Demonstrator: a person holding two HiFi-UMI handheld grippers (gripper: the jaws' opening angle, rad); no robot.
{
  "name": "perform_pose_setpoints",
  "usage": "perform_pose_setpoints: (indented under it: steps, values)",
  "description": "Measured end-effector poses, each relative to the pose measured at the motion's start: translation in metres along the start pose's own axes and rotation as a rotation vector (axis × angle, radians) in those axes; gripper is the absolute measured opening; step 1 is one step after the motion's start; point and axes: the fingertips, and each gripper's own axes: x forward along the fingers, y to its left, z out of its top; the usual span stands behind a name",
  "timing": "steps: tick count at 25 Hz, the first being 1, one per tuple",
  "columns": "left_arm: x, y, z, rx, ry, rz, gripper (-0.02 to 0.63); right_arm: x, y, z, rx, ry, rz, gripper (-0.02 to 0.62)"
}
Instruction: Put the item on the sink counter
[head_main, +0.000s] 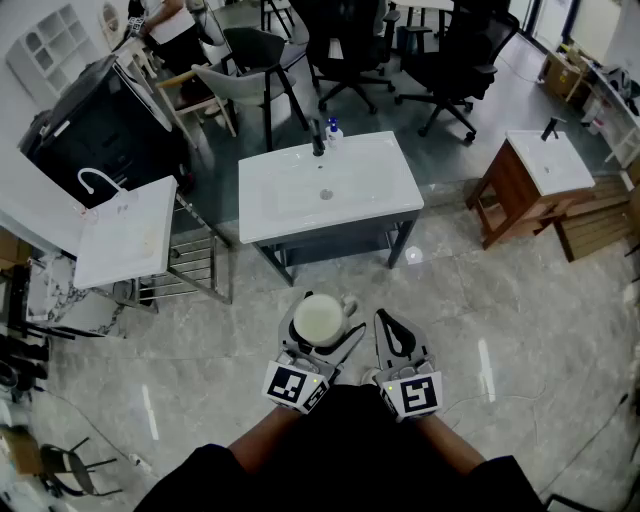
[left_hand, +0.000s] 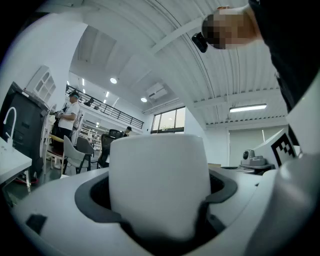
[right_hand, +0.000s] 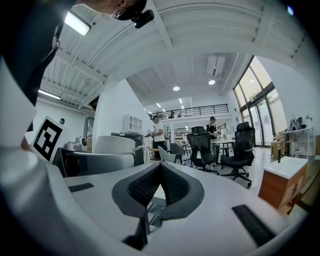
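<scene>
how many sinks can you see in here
3 sinks: middle sink straight ahead, left sink with a white tap, right sink on a wooden cabinet. More may be hidden.

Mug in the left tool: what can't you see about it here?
- Bottom of the mug: left gripper view, sunk between the jaws of the left tool.
- Inside the mug: head view, too small to tell if empty.
- Handle: left gripper view, behind the mug's own body.

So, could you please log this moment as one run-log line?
left gripper: jaws shut on white mug | right gripper: jaws shut, empty | sink counter: ahead, mug not yet placed
</scene>
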Motion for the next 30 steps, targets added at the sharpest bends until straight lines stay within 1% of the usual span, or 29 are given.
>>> perform_pose_setpoints:
  steps: [3, 6, 9, 11, 15, 17, 18, 20, 21, 24, 25, 26, 28, 29, 30]
  values:
    - [0.003, -0.019, -0.005, 0.016, 0.005, 0.025, 0.466, -0.017, -0.012, -0.005, 0.008, 0.014, 0.011, 0.031]
    - [0.01, -0.031, -0.008, 0.027, 0.004, 0.054, 0.468, -0.026, -0.028, -0.01, 0.059, 0.03, 0.026, 0.031]
    - [0.009, -0.029, -0.013, 0.038, 0.021, 0.098, 0.466, -0.028, -0.035, -0.005, 0.063, -0.005, 0.042, 0.031]
    - [0.002, -0.022, -0.018, 0.046, 0.034, 0.14, 0.466, -0.024, -0.03, -0.007, 0.062, -0.02, 0.077, 0.031]
    - [-0.013, 0.0, -0.026, 0.038, 0.053, 0.217, 0.468, -0.004, -0.014, -0.016, 0.103, -0.032, 0.17, 0.032]
    - [-0.014, 0.013, -0.027, 0.038, 0.052, 0.239, 0.466, 0.006, -0.007, -0.02, 0.111, -0.019, 0.218, 0.032]
    - [-0.013, 0.021, -0.027, 0.038, 0.05, 0.246, 0.466, 0.014, -0.006, -0.019, 0.106, -0.031, 0.227, 0.032]
    - [-0.007, 0.039, -0.03, 0.033, 0.049, 0.253, 0.466, 0.032, -0.007, -0.014, 0.089, -0.066, 0.225, 0.032]
    - [-0.004, 0.049, -0.031, 0.027, 0.051, 0.254, 0.468, 0.042, -0.007, -0.013, 0.087, -0.067, 0.224, 0.032]
    - [0.011, 0.084, -0.03, 0.008, 0.053, 0.252, 0.466, 0.07, -0.007, -0.023, 0.099, -0.01, 0.226, 0.032]
    - [0.017, 0.096, -0.027, 0.008, 0.052, 0.249, 0.466, 0.08, -0.007, -0.026, 0.096, 0.015, 0.225, 0.032]
    - [0.024, 0.108, -0.024, 0.018, 0.053, 0.244, 0.466, 0.092, -0.008, -0.025, 0.088, 0.018, 0.215, 0.032]
    - [0.039, 0.128, -0.015, 0.065, 0.057, 0.227, 0.468, 0.117, -0.014, -0.011, 0.062, -0.033, 0.19, 0.032]
    - [0.047, 0.138, -0.01, 0.078, 0.051, 0.216, 0.466, 0.132, -0.016, -0.003, 0.053, -0.061, 0.189, 0.032]
    - [0.054, 0.149, -0.005, 0.075, 0.041, 0.206, 0.466, 0.148, -0.016, 0.005, 0.048, -0.077, 0.191, 0.032]
